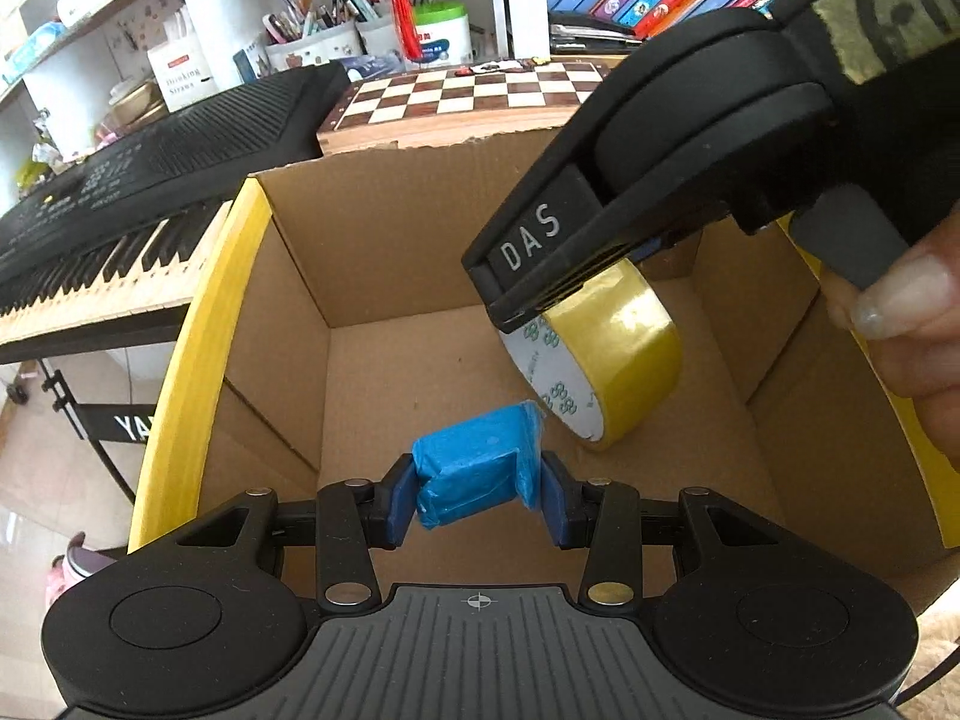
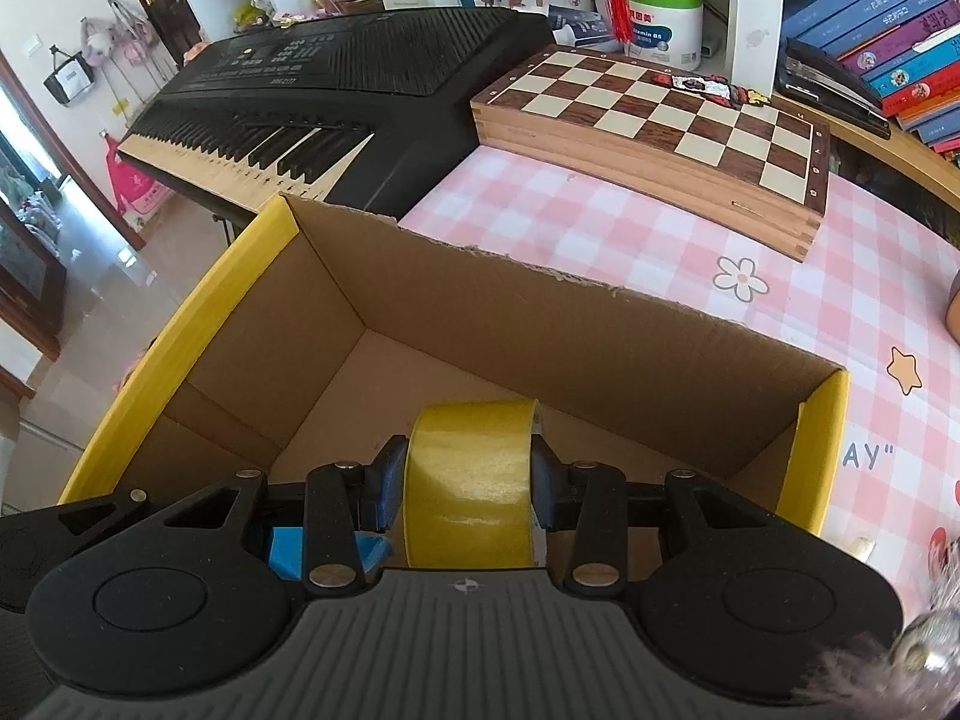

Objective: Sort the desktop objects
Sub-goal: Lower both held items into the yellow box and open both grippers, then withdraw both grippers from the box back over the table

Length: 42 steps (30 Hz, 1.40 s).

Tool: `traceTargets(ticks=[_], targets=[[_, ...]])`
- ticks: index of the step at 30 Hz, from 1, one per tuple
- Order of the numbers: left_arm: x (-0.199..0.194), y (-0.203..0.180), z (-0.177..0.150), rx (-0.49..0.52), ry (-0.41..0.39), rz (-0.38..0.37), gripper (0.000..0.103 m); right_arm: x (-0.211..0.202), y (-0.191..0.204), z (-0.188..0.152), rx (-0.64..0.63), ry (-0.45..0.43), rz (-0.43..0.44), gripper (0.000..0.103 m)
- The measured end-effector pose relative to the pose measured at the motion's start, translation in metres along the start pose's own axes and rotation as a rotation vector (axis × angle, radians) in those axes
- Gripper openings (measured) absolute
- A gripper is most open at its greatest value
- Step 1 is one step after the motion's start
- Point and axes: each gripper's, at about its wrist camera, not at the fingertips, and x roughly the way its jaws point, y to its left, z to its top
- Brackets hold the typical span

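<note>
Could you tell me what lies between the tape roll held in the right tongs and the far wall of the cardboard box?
Nothing: in the right wrist view, only bare box floor separates the tape roll from the far wall.

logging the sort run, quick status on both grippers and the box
Left gripper shut on blue packet. Right gripper shut on yellow tape roll. Both held inside cardboard box, floor bare. Nothing in the way.

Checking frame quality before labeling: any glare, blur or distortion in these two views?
Left wrist: strong fisheye bend on the box rim; glare patch on the tape; the hand at right edge soft. Right wrist: sharp mid-frame, blurred smear in the bottom-right corner; chessboard edges bowed; bright window wash at left.
</note>
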Motion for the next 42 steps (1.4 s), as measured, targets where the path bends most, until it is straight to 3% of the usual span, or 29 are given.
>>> traceTargets(ticks=[8,10,24,33,42], targets=[[-0.005,0.001,0.0,-0.001,-0.031,0.0,0.044,-0.002,0.006,0.001,-0.009,-0.015,-0.016,0.041],[-0.009,0.001,0.0,-0.001,-0.046,0.004,0.051,-0.007,0.009,0.001,-0.02,-0.036,-0.014,0.051],[-0.067,-0.01,-0.002,0.011,-0.242,0.057,0.08,-0.082,0.024,-0.012,-0.074,-0.272,-0.026,0.061],[-0.123,-0.018,-0.022,-0.015,-0.367,0.068,0.084,-0.139,0.025,-0.05,-0.072,-0.408,-0.092,0.063],[-0.17,-0.024,-0.057,-0.037,-0.441,0.069,0.088,-0.189,0.023,-0.114,-0.026,-0.493,-0.174,0.064]])
